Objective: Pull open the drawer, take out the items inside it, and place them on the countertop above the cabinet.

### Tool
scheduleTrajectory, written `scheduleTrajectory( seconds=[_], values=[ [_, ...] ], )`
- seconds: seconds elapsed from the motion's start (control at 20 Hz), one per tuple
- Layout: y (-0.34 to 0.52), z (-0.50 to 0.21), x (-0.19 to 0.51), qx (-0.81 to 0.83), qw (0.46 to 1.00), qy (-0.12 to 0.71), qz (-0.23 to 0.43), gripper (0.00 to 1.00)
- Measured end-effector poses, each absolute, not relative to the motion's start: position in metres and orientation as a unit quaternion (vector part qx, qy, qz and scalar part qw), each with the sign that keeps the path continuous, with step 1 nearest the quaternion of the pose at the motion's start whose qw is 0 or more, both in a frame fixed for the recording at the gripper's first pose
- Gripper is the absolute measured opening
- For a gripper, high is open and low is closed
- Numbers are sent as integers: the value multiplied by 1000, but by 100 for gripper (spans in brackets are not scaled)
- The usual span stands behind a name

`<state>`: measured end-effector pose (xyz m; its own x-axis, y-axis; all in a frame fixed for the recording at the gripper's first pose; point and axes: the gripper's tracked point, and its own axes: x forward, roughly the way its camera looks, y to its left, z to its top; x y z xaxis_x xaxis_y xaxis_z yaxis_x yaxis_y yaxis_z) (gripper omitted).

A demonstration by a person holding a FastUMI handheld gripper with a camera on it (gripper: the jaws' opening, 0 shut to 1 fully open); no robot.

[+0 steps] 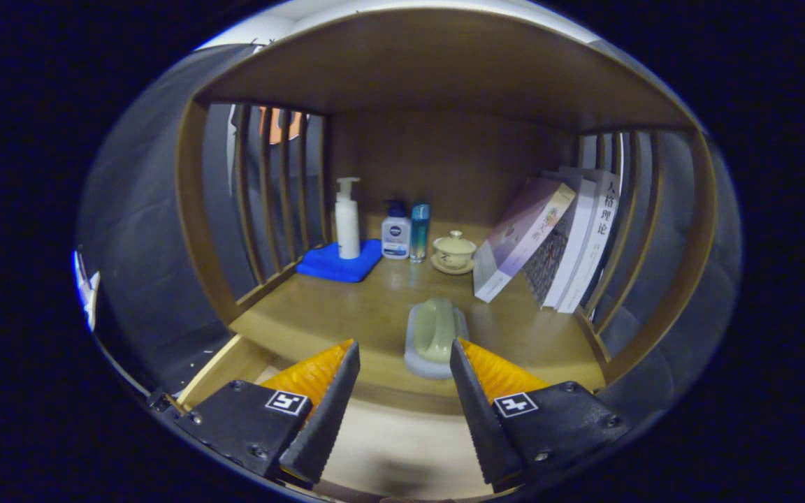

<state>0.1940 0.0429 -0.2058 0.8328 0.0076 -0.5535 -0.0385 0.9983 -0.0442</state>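
Gripper (pixel 402 363) fingers spread wide apart, nothing held btwn them – tips hang over the pulled-out pale wood drawer (pixel 402 447), whose light interior shows below & btwn the fingers; can't tell if anything is left inside.

Just ahead of the tips, btwn them and nearer the right finger: pale green rounded object sitting in a grey-white oval dish (pixel 433 338), resting on the brown wooden countertop (pixel 325 314) near its front edge, not touching either finger.

Further back, left side: folded blue cloth (pixel 341 263) with a white pump bottle (pixel 347 222) standing upright on it. Just beside the cloth – small white bottle w/ dark blue pump top (pixel 395 234), then a slim teal bottle (pixel 419 232), both upright, close together. Right of those: cream lidded teacup on a saucer (pixel 453 252).

Right rear: row of paperback books (pixel 549 241) leaning against the slatted wooden side (pixel 626 230). Matching slats (pixel 273 188) on the left. Plain brown back panel (pixel 444 161) behind everything, wooden shelf top (pixel 437 63) overhead.
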Motion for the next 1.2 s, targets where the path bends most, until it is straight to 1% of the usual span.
scheduleTrajectory(
  seconds=[0.25, 0.5, 0.65, 0.8, 1.05, 1.2],
  values=[
    [60, -205, 134, 6, 963, 266, 36, 85],
    [66, -210, 86, 5, 972, 231, 35, 87],
    [71, -231, 61, -22, 974, 223, 31, 91],
    [80, -248, 40, -25, 976, 214, 26, 91],
    [89, -284, 8, 1, 972, 233, 11, 91],
    [94, -300, -9, -19, 972, 233, 5, 91]
  ],
)
